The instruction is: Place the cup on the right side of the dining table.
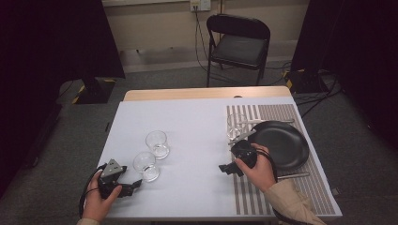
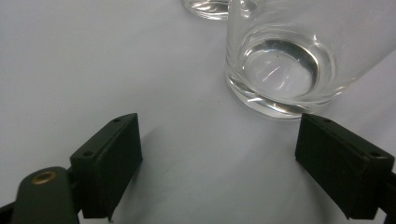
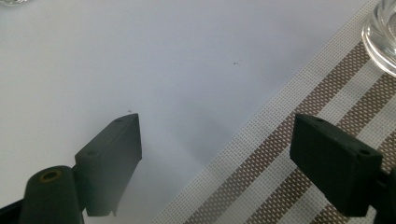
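Hovering near the table's [image 1: 187, 206] front-left edge: left gripper [image 1: 133, 185], jaws spread wide and holding nothing, pointing at the nearest drinking glass [image 2: 280, 65] just ahead, not touching it. Standing upright just beyond that, a second glass [image 1: 157, 144], close beside the first with a thin gap. Lying open between the glasses and the striped placemat [image 1: 281, 112]: a broad stretch of bare white tabletop. Hanging over the placemat's left edge: right gripper [image 1: 225, 168], jaws also apart and empty. Sitting farther right on the mat, a black plate [image 1: 286, 145], with a third glass [image 1: 236, 126] at its far-left side.
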The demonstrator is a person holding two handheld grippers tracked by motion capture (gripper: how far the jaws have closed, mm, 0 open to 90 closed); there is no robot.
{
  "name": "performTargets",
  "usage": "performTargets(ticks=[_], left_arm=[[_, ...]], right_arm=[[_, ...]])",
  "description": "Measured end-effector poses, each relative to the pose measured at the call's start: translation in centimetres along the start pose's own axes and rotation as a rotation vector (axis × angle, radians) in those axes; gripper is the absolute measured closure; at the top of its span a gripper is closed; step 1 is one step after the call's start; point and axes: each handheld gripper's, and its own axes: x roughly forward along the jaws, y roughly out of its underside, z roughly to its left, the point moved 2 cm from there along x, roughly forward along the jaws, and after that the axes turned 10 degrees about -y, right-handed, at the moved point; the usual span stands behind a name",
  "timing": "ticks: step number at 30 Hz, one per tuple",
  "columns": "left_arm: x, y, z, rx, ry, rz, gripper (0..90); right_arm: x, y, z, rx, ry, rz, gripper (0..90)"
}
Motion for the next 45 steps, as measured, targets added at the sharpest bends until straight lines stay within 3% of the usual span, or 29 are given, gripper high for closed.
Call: performTargets(ticks=[29, 45], left_arm=[[0.0, 0.0, 0.0, 0.000, 0.000, 0.000, 13.9], [0.0, 0.0, 0.0, 0.001, 0.000, 0.000, 13.9]], right_arm=[[0.9, 1.6, 0.4, -0.020, -0.011, 0.036, 15.7], [1.2, 2.5, 0.8, -0.111, 0.015, 0.009, 13.7]])
